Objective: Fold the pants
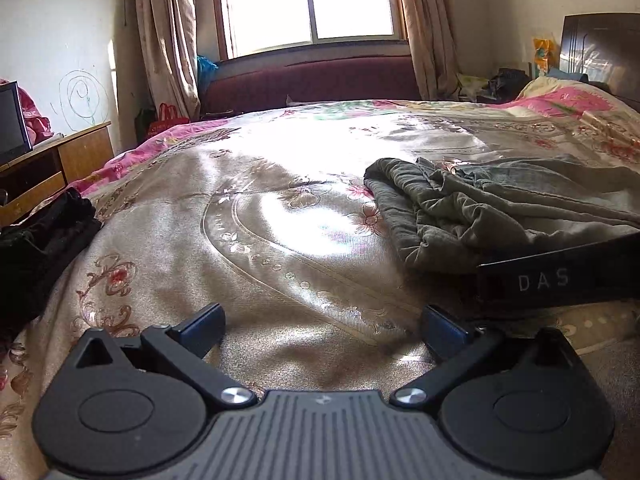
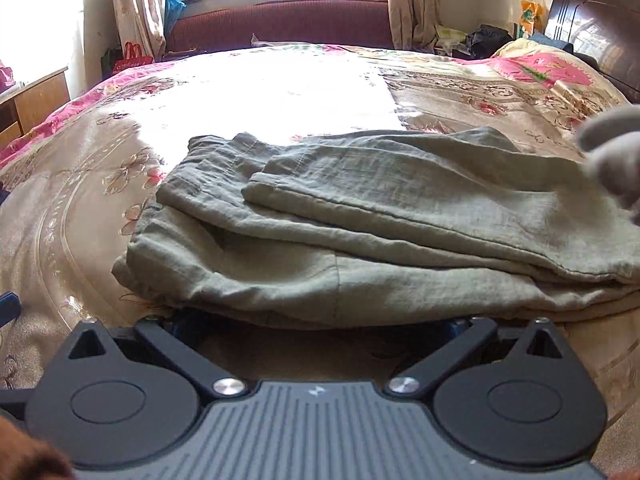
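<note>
Grey-green pants (image 2: 360, 232) lie folded in layers on the floral bedspread (image 2: 80, 208); they also show in the left wrist view (image 1: 500, 208) at the right. My left gripper (image 1: 324, 332) is open and empty over bare bedspread (image 1: 280, 240), left of the pants. My right gripper (image 2: 316, 322) is open at the near edge of the pants; its fingertips are hidden under the cloth. The right gripper's black body (image 1: 560, 276) shows in the left wrist view.
A black garment (image 1: 36, 248) lies at the bed's left edge. A wooden desk (image 1: 48, 168) stands to the left, a maroon sofa (image 1: 312, 80) under the window, a dark headboard (image 2: 600, 28) at the right. A gloved hand (image 2: 612, 156) shows at the right edge.
</note>
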`<act>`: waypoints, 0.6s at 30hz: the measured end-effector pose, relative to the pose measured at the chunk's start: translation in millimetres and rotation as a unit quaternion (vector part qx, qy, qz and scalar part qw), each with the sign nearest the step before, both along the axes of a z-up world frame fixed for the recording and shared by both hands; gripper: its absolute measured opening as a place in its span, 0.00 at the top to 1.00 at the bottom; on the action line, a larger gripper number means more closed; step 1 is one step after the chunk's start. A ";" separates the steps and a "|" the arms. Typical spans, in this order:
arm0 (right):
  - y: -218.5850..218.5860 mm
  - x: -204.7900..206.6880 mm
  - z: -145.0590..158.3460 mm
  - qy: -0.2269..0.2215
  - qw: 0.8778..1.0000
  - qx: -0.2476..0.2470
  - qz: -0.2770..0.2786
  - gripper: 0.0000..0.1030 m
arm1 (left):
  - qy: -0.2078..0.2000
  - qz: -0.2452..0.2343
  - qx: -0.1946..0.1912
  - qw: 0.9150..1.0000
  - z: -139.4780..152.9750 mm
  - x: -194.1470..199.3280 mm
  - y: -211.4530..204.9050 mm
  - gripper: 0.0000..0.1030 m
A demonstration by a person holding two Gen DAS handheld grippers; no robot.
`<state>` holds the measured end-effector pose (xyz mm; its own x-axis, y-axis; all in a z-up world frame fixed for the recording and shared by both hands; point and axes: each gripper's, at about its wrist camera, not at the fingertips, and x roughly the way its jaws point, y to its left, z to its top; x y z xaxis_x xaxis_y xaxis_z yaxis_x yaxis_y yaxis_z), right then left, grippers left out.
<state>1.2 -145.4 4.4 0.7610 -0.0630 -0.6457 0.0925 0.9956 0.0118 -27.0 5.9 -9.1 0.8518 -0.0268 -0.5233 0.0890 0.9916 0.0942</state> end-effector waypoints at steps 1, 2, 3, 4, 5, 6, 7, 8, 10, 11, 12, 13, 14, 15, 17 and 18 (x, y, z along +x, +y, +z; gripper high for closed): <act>0.4 0.0 0.1 0.000 1.000 0.000 0.000 0.00 | 0.000 0.000 0.000 1.000 0.1 0.1 0.0 0.00; 0.4 0.1 0.0 0.000 1.000 0.000 0.000 0.00 | 0.001 0.000 0.000 1.000 0.0 0.1 -0.1 0.00; 0.4 0.0 -0.1 0.000 1.000 0.000 0.000 0.00 | 0.001 0.000 0.000 1.000 -0.1 -0.1 0.0 0.00; 0.3 0.1 0.0 0.000 1.000 0.001 0.000 0.00 | 0.000 0.000 -0.001 1.000 0.0 -0.1 0.3 0.00; -0.1 -0.1 0.0 0.000 1.000 0.001 0.000 0.00 | 0.001 0.000 -0.001 1.000 0.0 0.0 0.2 0.00; -1.1 -0.4 0.1 -0.001 1.000 0.003 0.000 0.00 | 0.001 0.000 -0.001 1.000 0.0 0.0 0.1 0.00; -1.9 -0.2 0.0 -0.001 1.000 0.006 -0.001 0.00 | 0.001 -0.001 -0.002 1.000 -0.1 0.0 0.4 0.00; -2.0 -0.4 0.0 -0.002 1.000 0.006 -0.001 0.00 | 0.001 -0.001 -0.002 1.000 0.0 0.2 0.4 0.00; -0.5 -0.1 -0.1 -0.001 1.000 0.000 -0.001 0.00 | 0.002 -0.001 -0.004 1.000 -0.2 1.4 0.8 0.00; -0.2 -0.1 -0.3 -0.001 1.000 -0.002 -0.001 0.00 | 0.002 -0.002 -0.004 1.000 -0.3 1.7 0.8 0.00; -0.5 -0.2 -0.3 -0.001 1.000 0.001 -0.001 0.00 | 0.002 -0.001 -0.004 1.000 -0.3 1.8 0.7 0.00; -0.5 -0.2 -0.2 -0.001 1.000 0.004 -0.002 0.00 | 0.002 -0.001 -0.004 1.000 -0.2 1.7 0.7 0.00; -0.2 -0.2 -0.1 -0.001 1.000 0.006 -0.002 0.00 | 0.003 -0.002 -0.004 1.000 -0.3 2.0 0.4 0.00; 0.2 -0.2 0.0 -0.001 1.000 0.007 -0.003 0.00 | 0.002 -0.001 -0.004 1.000 -0.4 1.8 0.4 0.00; 0.3 -0.1 -0.3 -0.001 1.000 0.006 -0.002 0.00 | 0.002 -0.001 -0.004 1.000 -0.3 1.6 0.5 0.00; 0.1 -0.1 -0.3 -0.001 1.000 0.007 -0.002 0.00 | 0.002 -0.001 -0.004 1.000 -0.2 1.8 0.4 0.00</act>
<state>1.0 -145.3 4.1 0.7621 -0.0579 -0.6449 0.0968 0.9950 0.0250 -25.2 6.2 -9.3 0.8493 -0.0329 -0.5268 0.0921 0.9920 0.0865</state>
